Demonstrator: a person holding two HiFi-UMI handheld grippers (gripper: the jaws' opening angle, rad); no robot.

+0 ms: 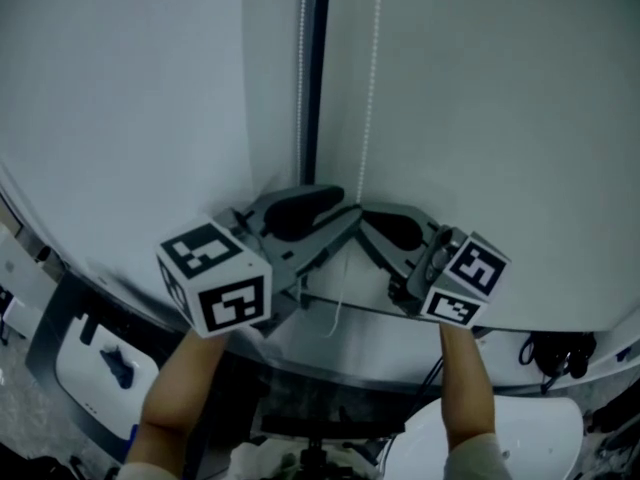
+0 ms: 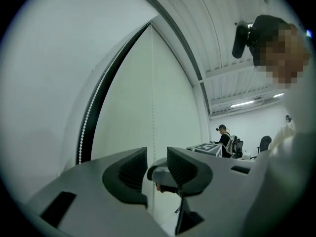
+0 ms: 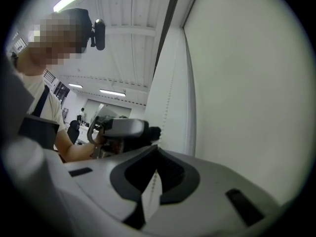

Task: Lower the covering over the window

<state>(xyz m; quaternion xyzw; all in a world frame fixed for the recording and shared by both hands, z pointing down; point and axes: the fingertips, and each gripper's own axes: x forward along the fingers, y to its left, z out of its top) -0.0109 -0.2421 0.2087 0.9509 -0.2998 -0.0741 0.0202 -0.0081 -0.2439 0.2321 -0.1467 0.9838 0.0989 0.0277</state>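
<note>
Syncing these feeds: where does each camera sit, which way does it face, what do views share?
Head view: on the person's head, facing down at blind, bead chain, left gripper, right gripper, forearms.
Left gripper view: on that gripper, along open jaws astride the chain; person's torso right.
Right gripper view: on that gripper, along jaws shut on the chain; person's torso left.
Shared: chain; gripper views show each other's gripper.

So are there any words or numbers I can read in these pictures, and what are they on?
No words, numbers or brand names can be read anywhere.
Left marker cube: only black-and-white square patterns, no letters.
Right marker cube: the same kind of patterns, no letters.
White blind and bead cord: blank, nothing printed that shows.
</note>
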